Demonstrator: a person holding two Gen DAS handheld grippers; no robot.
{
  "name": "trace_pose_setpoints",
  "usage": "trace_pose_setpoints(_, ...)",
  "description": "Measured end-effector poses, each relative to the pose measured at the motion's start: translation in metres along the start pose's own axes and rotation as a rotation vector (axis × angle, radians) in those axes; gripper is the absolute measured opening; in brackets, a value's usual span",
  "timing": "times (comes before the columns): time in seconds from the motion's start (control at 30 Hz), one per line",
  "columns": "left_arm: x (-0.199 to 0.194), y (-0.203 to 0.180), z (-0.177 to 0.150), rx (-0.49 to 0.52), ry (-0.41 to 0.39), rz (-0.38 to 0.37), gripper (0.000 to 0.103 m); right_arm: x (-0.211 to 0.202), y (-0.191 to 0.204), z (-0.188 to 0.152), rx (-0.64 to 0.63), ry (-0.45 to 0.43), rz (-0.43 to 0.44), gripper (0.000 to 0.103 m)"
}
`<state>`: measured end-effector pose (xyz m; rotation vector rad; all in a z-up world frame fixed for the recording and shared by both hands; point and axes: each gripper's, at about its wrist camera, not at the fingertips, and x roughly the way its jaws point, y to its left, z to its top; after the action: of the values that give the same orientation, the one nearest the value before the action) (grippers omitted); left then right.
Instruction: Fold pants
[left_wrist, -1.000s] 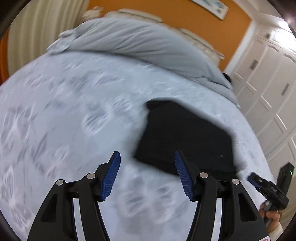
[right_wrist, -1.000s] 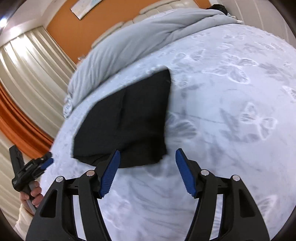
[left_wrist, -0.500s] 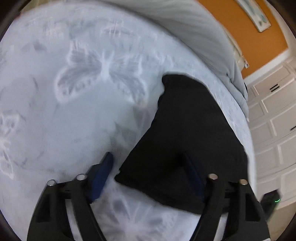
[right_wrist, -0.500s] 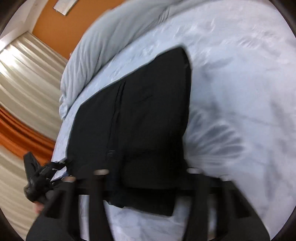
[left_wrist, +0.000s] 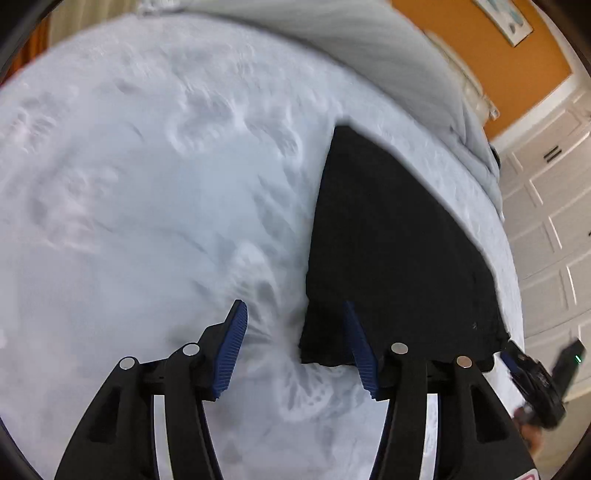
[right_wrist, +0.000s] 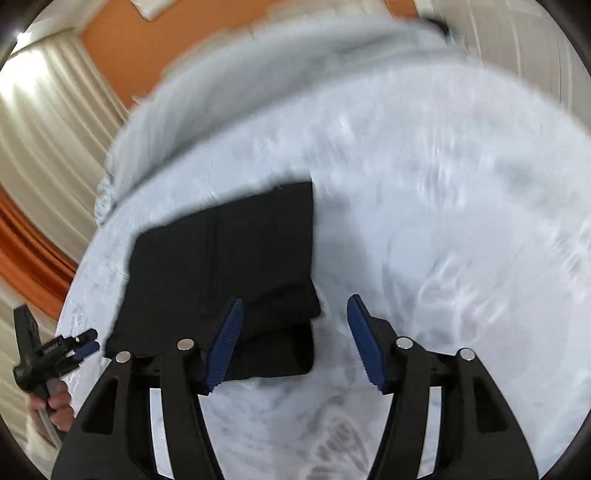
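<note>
The black pants (left_wrist: 391, 243) lie folded into a flat rectangle on the pale blue bedspread (left_wrist: 147, 192). My left gripper (left_wrist: 295, 325) is open and empty, just above the near left corner of the pants. In the right wrist view the pants (right_wrist: 229, 258) lie ahead and left, with stacked layers at the near right corner. My right gripper (right_wrist: 295, 321) is open and empty over that corner. Each gripper shows at the edge of the other's view: the right one (left_wrist: 532, 384) and the left one (right_wrist: 55, 358).
A rolled grey duvet (left_wrist: 369, 55) lies across the head of the bed under an orange wall (left_wrist: 517, 59). White wardrobe doors (left_wrist: 554, 221) stand past the bed's right side. Cream and orange curtains (right_wrist: 44, 166) hang on the left side.
Both grippers dipped low onto the near edge of the pants half a second ago and have now lifted back, still open. The pants look unmoved.
</note>
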<state>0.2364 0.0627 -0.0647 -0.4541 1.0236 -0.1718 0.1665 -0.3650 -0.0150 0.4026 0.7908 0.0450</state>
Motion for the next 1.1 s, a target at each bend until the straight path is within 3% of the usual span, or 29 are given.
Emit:
trace_pose_setpoints(0.13,-0.031,-0.021,0.005,0.086,-0.111,0.058,0.056,-0.010,0.046,-0.010,-0.110,-0.010,0.048,0.050)
trace_pose_setpoints(0.17,-0.035,-0.031,0.003,0.133,-0.131,0.080,0.059,0.000,0.051,-0.016,-0.139,0.009,0.029,0.048)
trace_pose_setpoints(0.27,-0.040,-0.055,-0.014,0.251,-0.172,0.170,0.063,0.055,0.044,-0.045,-0.166,0.168,-0.144,0.043)
trace_pose_setpoints(0.37,-0.044,-0.066,-0.040,0.353,-0.156,0.251,0.063,0.020,0.049,-0.049,-0.125,0.120,-0.133,0.044)
trace_pose_setpoints(0.5,-0.077,-0.059,-0.077,0.344,-0.185,0.238,0.070,-0.079,0.065,-0.052,-0.072,-0.085,-0.137,0.052)
trace_pose_setpoints(0.63,-0.097,-0.066,-0.109,0.347,-0.195,0.206,0.074,-0.125,0.070,-0.081,-0.031,-0.185,-0.178,0.062)
trace_pose_setpoints(0.7,-0.105,-0.067,-0.122,0.351,-0.221,0.208,0.079,-0.125,0.072,-0.094,-0.031,-0.195,-0.210,0.069)
trace_pose_setpoints(0.9,-0.090,-0.073,-0.143,0.412,-0.241,0.244,0.080,-0.089,0.083,-0.135,-0.130,-0.086,-0.277,0.070)
trace_pose_setpoints(1.03,-0.084,-0.076,-0.146,0.394,-0.241,0.198,0.080,-0.079,0.080,-0.144,-0.162,-0.065,-0.290,0.071)
trace_pose_setpoints(1.1,-0.082,-0.080,-0.146,0.405,-0.238,0.184,0.080,-0.076,0.079,-0.142,-0.156,-0.070,-0.294,0.079)
